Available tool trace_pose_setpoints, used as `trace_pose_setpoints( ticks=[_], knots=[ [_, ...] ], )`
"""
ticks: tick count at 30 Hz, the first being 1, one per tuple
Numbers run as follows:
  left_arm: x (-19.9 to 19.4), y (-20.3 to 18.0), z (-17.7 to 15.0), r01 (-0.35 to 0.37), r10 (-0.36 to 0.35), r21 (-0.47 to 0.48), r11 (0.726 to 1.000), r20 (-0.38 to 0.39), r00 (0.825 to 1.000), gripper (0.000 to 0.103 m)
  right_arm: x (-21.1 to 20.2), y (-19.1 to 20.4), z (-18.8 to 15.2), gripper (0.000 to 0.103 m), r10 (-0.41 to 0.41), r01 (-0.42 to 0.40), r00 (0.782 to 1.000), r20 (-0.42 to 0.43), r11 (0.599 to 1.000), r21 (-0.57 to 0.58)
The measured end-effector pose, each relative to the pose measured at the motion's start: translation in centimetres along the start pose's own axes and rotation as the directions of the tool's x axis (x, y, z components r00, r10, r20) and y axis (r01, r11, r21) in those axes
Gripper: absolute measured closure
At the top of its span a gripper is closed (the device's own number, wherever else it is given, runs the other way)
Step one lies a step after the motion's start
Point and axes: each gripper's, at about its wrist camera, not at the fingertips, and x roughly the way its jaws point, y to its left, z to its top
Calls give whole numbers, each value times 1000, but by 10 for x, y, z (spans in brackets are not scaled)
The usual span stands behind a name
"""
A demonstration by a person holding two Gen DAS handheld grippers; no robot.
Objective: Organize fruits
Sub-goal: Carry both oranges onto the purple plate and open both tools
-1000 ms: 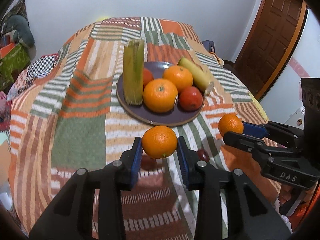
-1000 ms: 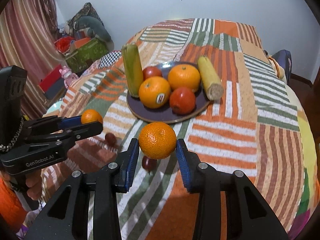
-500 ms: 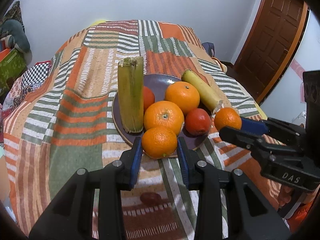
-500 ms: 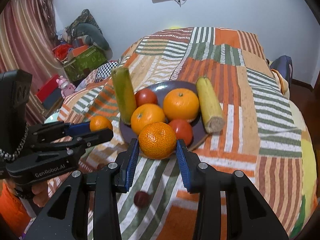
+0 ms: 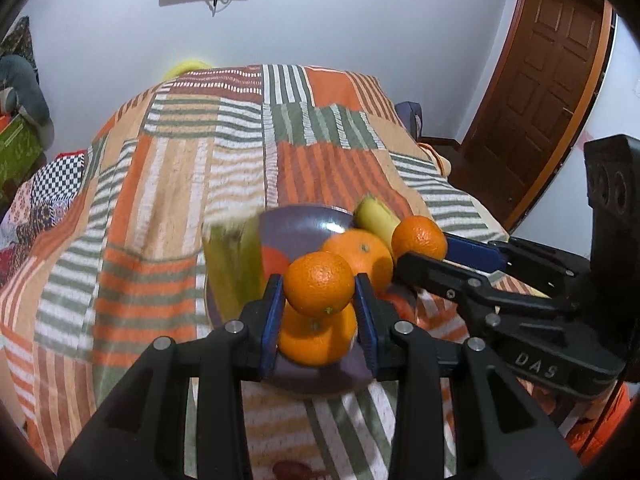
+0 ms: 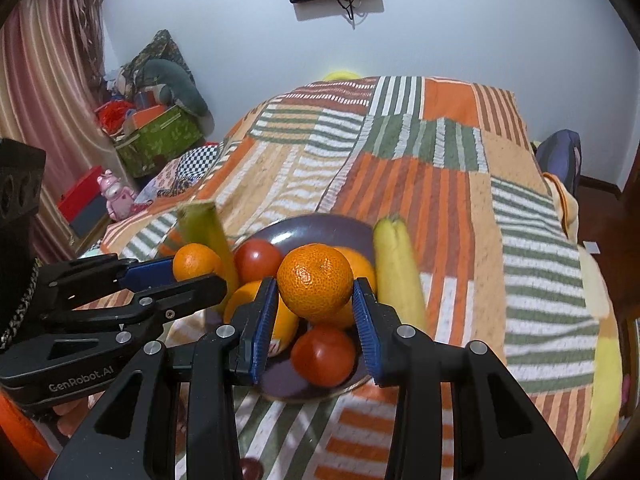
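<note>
orange mandarins are pinched one per unit: left hand-held gripper [image 5: 320, 308] clamps one mandarin [image 5: 319, 283], right hand-held gripper [image 6: 314, 312] clamps another mandarin [image 6: 315, 281]; both are held above the purple plate [image 6: 320, 226] on the bed, probably for release among the piled fruit.

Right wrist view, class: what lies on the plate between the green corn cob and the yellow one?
In the right wrist view, between the green corn cob and the yellow corn cob on the plate lie tomatoes and oranges.
</note>
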Motion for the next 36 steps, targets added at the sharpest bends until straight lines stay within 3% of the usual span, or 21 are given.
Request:
trace_pose_setpoints(
  ticks=[14, 19, 24, 36],
  knots=[
    [46, 0, 9, -23, 22, -8, 1000, -69, 997, 68, 21, -19, -6, 67, -40, 40, 998, -46, 999, -3],
    [51, 1, 7, -23, 22, -15, 1000, -88, 996, 64, 21, -18, -6, 67, -44, 44, 998, -46, 999, -9],
    [47, 4, 7, -17, 14, -34, 999, -79, 997, 54, 19, -24, -5, 64, -27, 27, 998, -55, 1000, 14],
    [-3, -8, 2, -6, 6, -10, 1000, -22, 1000, 54, -12, -17, -4, 64, -39, 39, 999, -12, 999, -5]
  ],
)
